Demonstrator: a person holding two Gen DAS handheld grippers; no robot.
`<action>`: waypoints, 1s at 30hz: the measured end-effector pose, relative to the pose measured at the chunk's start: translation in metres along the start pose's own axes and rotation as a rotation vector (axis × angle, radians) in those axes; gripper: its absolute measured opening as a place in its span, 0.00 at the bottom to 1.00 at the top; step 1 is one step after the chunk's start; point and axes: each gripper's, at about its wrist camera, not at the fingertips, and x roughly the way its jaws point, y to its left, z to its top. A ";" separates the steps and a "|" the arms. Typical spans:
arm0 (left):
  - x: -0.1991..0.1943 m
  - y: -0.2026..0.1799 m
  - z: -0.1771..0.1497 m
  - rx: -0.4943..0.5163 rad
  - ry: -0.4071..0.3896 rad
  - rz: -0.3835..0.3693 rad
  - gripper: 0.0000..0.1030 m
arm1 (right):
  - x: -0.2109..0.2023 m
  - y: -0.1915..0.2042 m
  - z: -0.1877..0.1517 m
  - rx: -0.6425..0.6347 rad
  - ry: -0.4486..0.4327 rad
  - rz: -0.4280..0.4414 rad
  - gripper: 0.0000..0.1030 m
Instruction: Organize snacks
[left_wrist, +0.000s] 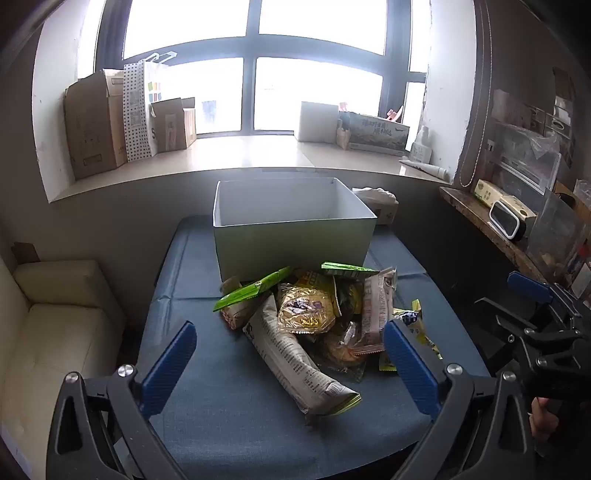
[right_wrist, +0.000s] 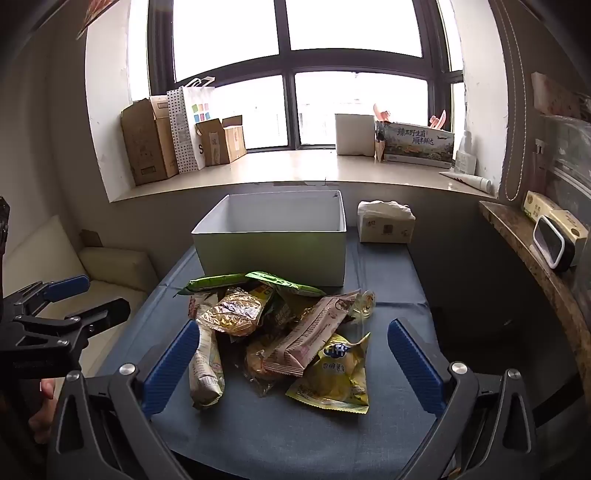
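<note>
Sorting looks not yet begun: the heap of crinkly foil and paper snack packets (right_wrist: 280, 332) lies on the blue-clothed worktop (right_wrist: 295, 435), the empty white cardboard box (right_wrist: 273, 254) at twelve o'clock. Left gripper (left_wrist: 290, 363) and right gripper (right_wrist: 291, 362) hover spread, empty. Next: pinch one packet.

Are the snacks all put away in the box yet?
Not yet. Nothing looks done: what shows of the white box inside is bare. Nothing is in hand: the left tongs and right tongs are open over the snack pile. Every packet is left on the blue table.
</note>
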 end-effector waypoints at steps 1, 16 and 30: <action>-0.001 0.000 0.000 0.002 -0.006 0.002 1.00 | -0.001 0.000 0.000 0.002 -0.014 0.006 1.00; -0.002 -0.005 0.001 0.021 0.013 -0.028 1.00 | 0.006 -0.004 -0.002 0.010 0.044 -0.006 1.00; 0.002 -0.007 -0.002 0.024 0.042 -0.036 1.00 | 0.004 -0.003 -0.001 0.001 0.050 -0.017 1.00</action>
